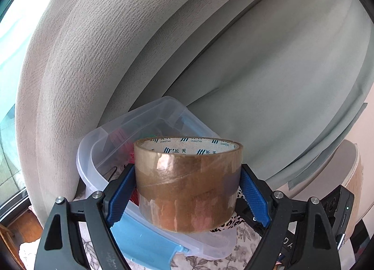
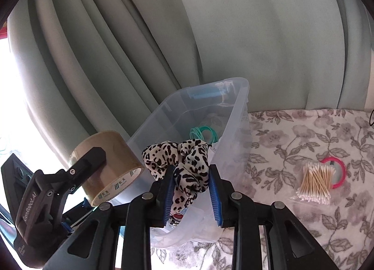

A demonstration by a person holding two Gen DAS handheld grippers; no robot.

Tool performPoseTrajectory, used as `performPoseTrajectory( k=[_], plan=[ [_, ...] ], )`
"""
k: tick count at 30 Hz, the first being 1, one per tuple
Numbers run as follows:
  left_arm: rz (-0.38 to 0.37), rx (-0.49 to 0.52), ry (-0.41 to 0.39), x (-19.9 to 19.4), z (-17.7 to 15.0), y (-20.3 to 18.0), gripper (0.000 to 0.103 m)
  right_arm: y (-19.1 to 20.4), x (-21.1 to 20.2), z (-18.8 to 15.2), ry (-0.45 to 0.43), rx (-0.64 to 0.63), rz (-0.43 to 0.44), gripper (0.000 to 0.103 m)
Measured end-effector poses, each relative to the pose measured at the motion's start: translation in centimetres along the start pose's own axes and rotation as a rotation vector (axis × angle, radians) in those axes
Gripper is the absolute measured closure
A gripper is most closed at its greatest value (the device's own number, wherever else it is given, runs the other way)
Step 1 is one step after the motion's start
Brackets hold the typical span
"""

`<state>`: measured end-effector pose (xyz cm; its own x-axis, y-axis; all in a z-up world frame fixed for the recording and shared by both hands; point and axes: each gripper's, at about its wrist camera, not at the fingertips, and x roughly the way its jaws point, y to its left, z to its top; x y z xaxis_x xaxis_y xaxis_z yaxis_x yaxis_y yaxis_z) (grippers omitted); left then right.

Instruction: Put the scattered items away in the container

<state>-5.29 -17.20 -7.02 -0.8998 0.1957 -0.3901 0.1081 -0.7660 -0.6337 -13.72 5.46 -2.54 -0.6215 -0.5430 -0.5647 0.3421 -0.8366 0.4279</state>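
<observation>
Both hands full right at the bin

Behind everything hangs the grey-green curtain (image 2: 233,24). The clear plastic container (image 2: 236,115) sits on my floral table (image 2: 292,134). My left hand-held gripper (image 1: 188,188) pinches the brown tape roll (image 1: 187,186) just above the bin rim, and my right hand-held gripper (image 2: 191,190) clamps the leopard scrunchie (image 2: 187,165) at the rim. Out at 3 o'clock the cotton swabs (image 2: 315,181) lie against a pink ring (image 2: 339,172).
</observation>
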Motion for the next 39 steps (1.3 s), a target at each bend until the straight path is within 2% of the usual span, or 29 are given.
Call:
performPoseTrajectory(
  k=[6, 11, 17, 21, 23, 26, 28, 29, 39],
  plan=[
    [0.030, 0.028, 0.014, 0.4, -0.3, -0.6, 0.016, -0.7, 0.9, -0.2, 0.017, 0.032, -0.010, 0.055],
    [0.013, -0.020, 0.006, 0.1, -0.2, -0.2, 0.016, -0.3, 0.7, -0.1, 0.005, 0.010, -0.010, 0.050],
    [0.018, -0.028, 0.020, -0.1, -0.4, -0.6, 0.016, -0.1, 0.0, 0.0, -0.006, 0.008, -0.009, 0.050],
    [0.009, -0.012, 0.020, -0.9, -1.3, -3.0, 0.016, 0.1, -1.1, 0.2, -0.021, 0.014, -0.015, 0.050],
    [0.004, -0.001, 0.017, 1.0, -0.4, -4.0, 0.016, 0.2, -1.8, 0.3, -0.033, 0.016, -0.018, 0.050],
    [-0.007, 0.017, 0.009, 1.2, 0.1, -5.9, 0.016, 0.5, -3.1, 0.5, -0.056, 0.016, -0.017, 0.050],
    [-0.014, 0.024, 0.003, -2.0, 3.1, -3.1, 0.016, 0.8, -4.2, 0.5, -0.071, 0.013, -0.016, 0.050],
    [-0.016, 0.027, 0.000, -2.4, 3.6, -2.6, 0.016, 0.9, -4.7, 0.5, -0.077, 0.011, -0.016, 0.050],
    [-0.023, 0.105, 0.015, -4.6, 2.4, -6.0, 0.016, 0.9, -9.6, -0.4, -0.126, 0.021, -0.022, 0.050]
  ],
)
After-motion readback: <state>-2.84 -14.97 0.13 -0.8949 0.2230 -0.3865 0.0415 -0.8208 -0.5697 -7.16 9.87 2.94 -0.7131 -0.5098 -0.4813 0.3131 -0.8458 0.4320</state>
